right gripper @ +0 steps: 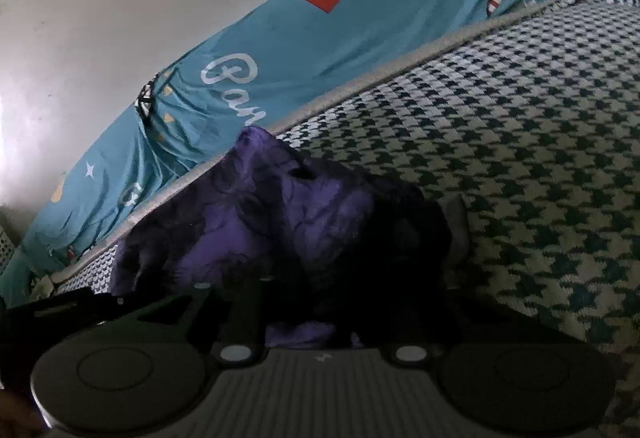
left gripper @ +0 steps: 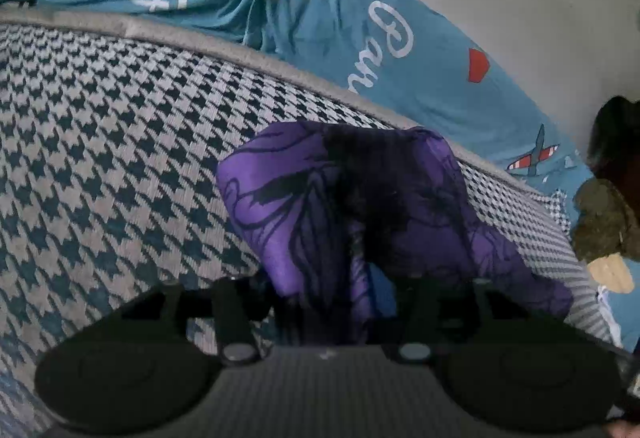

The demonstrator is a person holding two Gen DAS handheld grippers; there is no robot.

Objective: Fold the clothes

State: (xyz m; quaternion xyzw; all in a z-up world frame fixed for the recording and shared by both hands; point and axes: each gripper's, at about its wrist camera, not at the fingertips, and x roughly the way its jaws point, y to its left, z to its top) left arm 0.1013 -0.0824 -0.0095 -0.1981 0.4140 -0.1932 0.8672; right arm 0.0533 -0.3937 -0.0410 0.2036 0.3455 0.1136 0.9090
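One purple garment (left gripper: 320, 206), bunched on houndstooth mat (left gripper: 100, 158); left gripper (left gripper: 326, 302) and right gripper (right gripper: 320, 314) both clamp it; one teal sheet (left gripper: 400, 38), lettering unreadable

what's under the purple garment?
The houndstooth mat extends beneath the purple garment; whatever else the cloth covers is hidden. Both the left gripper and right gripper pinch it.

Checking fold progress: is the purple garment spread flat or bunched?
Bunched: the purple garment rises in a crumpled heap off the houndstooth mat, gathered at both grippers' jaws.
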